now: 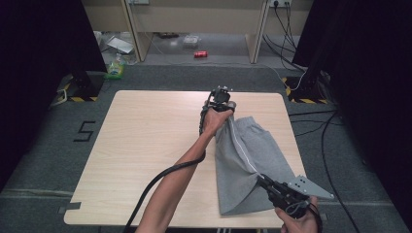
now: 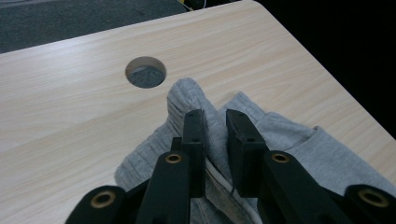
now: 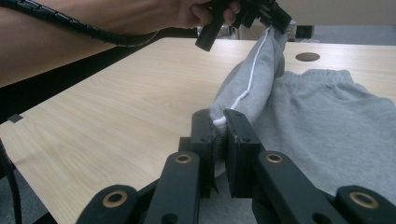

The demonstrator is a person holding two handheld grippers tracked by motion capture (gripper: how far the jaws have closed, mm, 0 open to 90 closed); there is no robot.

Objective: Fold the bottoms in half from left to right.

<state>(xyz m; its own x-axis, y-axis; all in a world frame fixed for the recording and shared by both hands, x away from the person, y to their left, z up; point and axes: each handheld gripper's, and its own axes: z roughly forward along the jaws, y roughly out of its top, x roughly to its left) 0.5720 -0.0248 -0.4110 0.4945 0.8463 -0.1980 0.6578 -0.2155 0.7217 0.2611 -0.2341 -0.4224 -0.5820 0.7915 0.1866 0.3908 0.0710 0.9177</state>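
Left gripper point(image 1: 224, 103) pinches the shorts point(image 1: 252, 160) at the waistband, far side of the table point(image 1: 145, 145), cloth lifted. Right gripper point(image 1: 266, 183) pinches the same side seam at the hem, near edge. Shorts lie on the table's right half, one edge raised between both. To fold clean: keep that seam taut, move both hands together, lay the edge flat before letting go.

I count one pair of grey shorts point(image 1: 245, 160) on the right of one wooden table point(image 1: 145, 145), and two grippers, left point(image 1: 228, 108) and right point(image 1: 260, 178). On the far floor I see one red can point(image 1: 200, 54).
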